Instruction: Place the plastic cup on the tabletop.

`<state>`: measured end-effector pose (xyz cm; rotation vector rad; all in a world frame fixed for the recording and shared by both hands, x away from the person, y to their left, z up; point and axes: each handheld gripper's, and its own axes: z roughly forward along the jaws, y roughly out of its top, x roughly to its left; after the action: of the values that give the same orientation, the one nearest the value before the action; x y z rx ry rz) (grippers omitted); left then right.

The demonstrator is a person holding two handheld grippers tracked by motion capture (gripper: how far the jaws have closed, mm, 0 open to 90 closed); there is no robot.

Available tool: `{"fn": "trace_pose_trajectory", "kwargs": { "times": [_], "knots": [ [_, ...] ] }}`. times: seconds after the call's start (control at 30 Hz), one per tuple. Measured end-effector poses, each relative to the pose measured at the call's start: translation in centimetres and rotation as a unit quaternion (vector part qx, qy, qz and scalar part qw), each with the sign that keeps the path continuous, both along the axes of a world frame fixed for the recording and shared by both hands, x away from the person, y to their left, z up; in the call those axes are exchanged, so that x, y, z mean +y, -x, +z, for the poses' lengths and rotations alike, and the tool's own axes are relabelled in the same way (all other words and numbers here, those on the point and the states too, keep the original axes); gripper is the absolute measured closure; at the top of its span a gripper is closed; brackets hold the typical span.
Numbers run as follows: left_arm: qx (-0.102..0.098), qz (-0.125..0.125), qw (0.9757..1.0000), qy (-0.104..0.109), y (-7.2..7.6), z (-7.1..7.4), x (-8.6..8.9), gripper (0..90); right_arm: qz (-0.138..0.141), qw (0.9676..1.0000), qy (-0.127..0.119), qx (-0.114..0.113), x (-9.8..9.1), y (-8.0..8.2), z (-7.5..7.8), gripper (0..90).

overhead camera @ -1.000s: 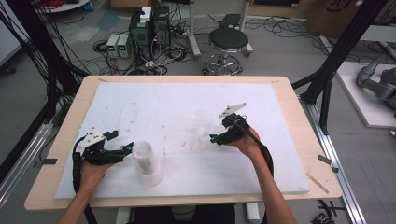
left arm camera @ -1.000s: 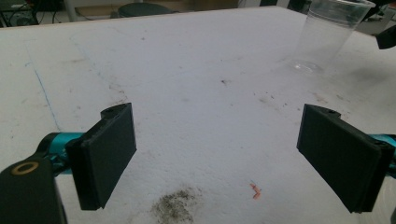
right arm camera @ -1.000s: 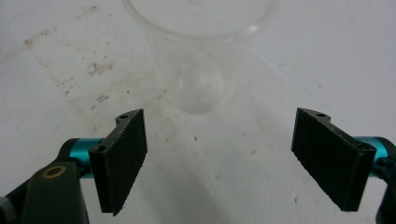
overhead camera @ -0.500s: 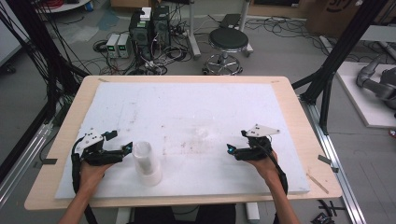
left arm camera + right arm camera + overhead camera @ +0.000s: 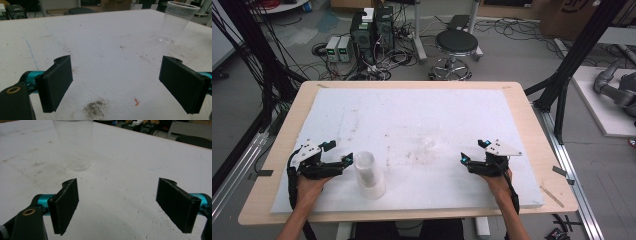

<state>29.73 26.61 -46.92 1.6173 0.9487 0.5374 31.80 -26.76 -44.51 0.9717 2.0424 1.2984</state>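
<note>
- Left gripper (image 5: 339, 152): jaws spread wide and holding nothing. In its own view (image 5: 115, 75) there is bare white board (image 5: 100, 37) between the pads.
- Right gripper (image 5: 473, 151): also released, jaws fully apart and nothing between them (image 5: 116, 197).
- A single clear cup (image 5: 428, 142) stands upright on the board, well ahead of the right jaws and a little off toward their left pad (image 5: 73, 145). From the left gripper it sits far ahead, beyond the right pad's line (image 5: 178, 21).
- The cup stack (image 5: 368, 172) stands upright just past the left jaw tips, close beside them but not touching.
- My read of the step: free the next cup from the stack.
- To do it well, I'd bring the left jaws level around the lower cups and clamp lightly, since thin plastic will buckle under a hard squeeze.
- I'd then bring the right jaws across to the top cup's rim, pinch just below the lip and draw straight up, so the stack neither tips nor lifts with it.
- Risk: two cups may come off together, so I'd check the rim before lifting clear.
- Pose: both hands rest low near the board's front edge, the left hand (image 5: 309, 182) and the right hand (image 5: 494, 180). The forearms angle inward and the grippers sit about level, jaws pointing toward the board's middle.
</note>
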Motion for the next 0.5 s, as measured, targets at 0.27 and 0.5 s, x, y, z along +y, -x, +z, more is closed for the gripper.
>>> {"fn": "trace_pose_trajectory", "kwargs": {
  "times": [0.27,0.5],
  "knots": [
    [-0.001,-0.003,1.0,0.001,0.04,0.01,-0.09,11.6,-0.005,1.0,-0.003,0.0,0.0,-0.24,-0.66,18.3],
    [-0.002,-0.005,1.0,-0.004,0.06,0.01,-0.13,11.6,-0.008,0.9999,-0.004,-0.007,-0.01,-0.14,-0.7,18.3]
  ]
}}
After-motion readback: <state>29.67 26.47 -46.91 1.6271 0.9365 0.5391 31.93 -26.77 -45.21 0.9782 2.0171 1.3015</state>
